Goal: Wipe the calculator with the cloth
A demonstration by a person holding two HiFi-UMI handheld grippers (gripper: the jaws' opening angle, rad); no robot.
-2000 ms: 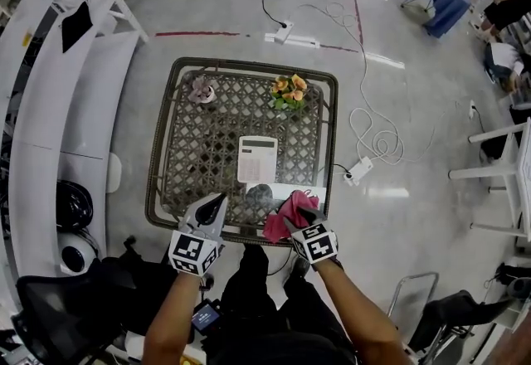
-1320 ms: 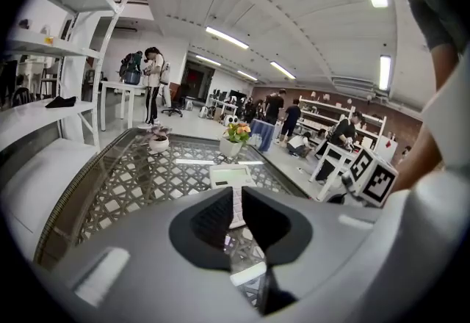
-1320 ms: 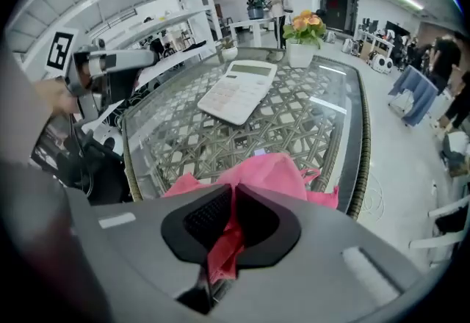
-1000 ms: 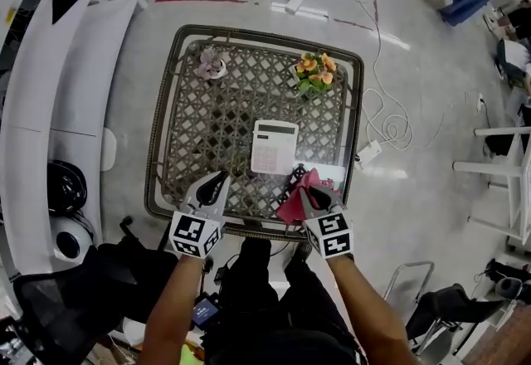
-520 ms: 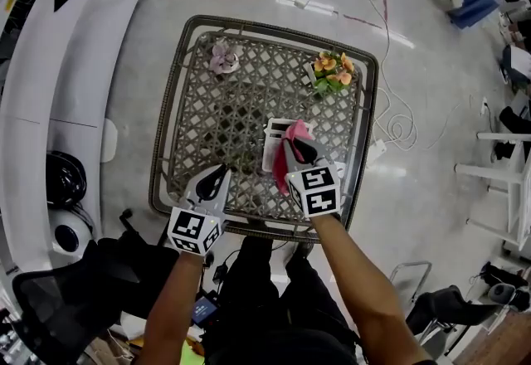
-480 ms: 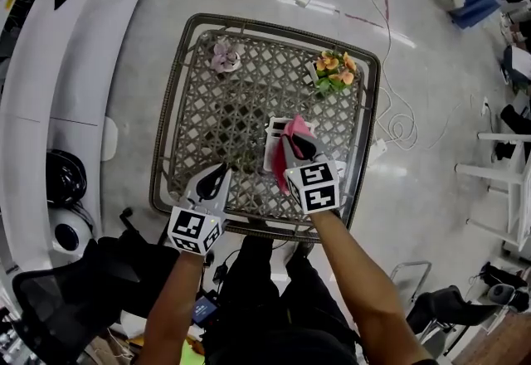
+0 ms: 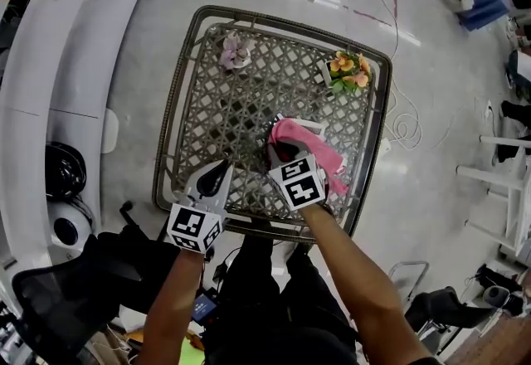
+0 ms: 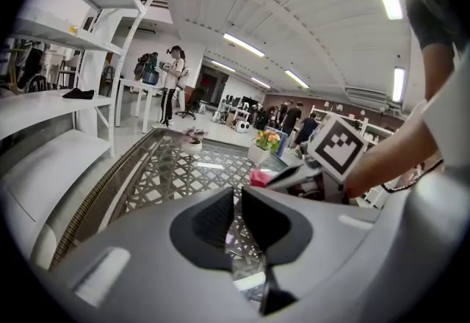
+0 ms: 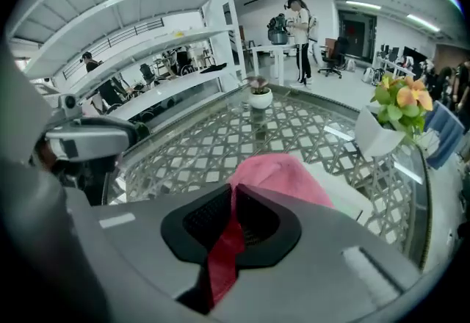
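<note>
While right gripper (image 9: 231, 193) clamps pink cloth (image 9: 275, 175) over calculator (image 9: 334, 183), left gripper (image 8: 237, 200) closed, empty; flowers (image 9: 400, 100) in white pot (image 9: 373, 136)

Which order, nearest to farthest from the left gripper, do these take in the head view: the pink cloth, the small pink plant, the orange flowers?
Counted from the left gripper:
1. pink cloth, to its right, towards the middle.
2. small pink plant, straight ahead at the far left side.
3. orange flowers, at the far right corner.
</note>
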